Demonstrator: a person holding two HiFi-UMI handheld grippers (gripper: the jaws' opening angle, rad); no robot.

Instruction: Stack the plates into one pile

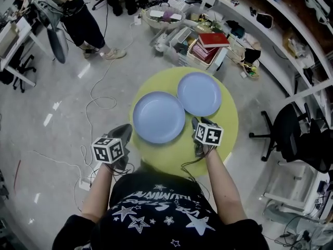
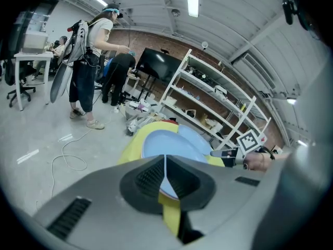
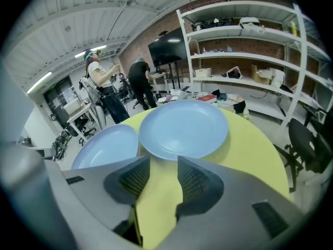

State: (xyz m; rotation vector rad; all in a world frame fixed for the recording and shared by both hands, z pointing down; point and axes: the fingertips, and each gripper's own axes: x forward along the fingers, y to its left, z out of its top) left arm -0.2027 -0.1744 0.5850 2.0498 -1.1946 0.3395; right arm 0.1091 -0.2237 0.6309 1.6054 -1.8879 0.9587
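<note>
Two light-blue plates lie side by side on a round yellow table (image 1: 229, 120). One plate (image 1: 158, 117) is at the near left and the other plate (image 1: 199, 94) at the far right; their rims almost touch. My left gripper (image 1: 125, 132) is at the near-left plate's left rim, jaws shut together with nothing between them; that plate (image 2: 166, 142) lies just beyond the jaws. My right gripper (image 1: 197, 125) rests low over the table's near right, jaws open, with only bare yellow table between them. Ahead of the right gripper (image 3: 158, 163) lie the far plate (image 3: 183, 126) and the near-left plate (image 3: 106, 145).
Crates with books (image 1: 208, 46) and clutter stand on the floor behind the table. A black office chair (image 1: 291, 132) is to the right. A person (image 1: 78, 14) stands at the far left. Cables (image 1: 99, 95) lie on the floor to the left. Shelving (image 3: 244, 51) lines the wall.
</note>
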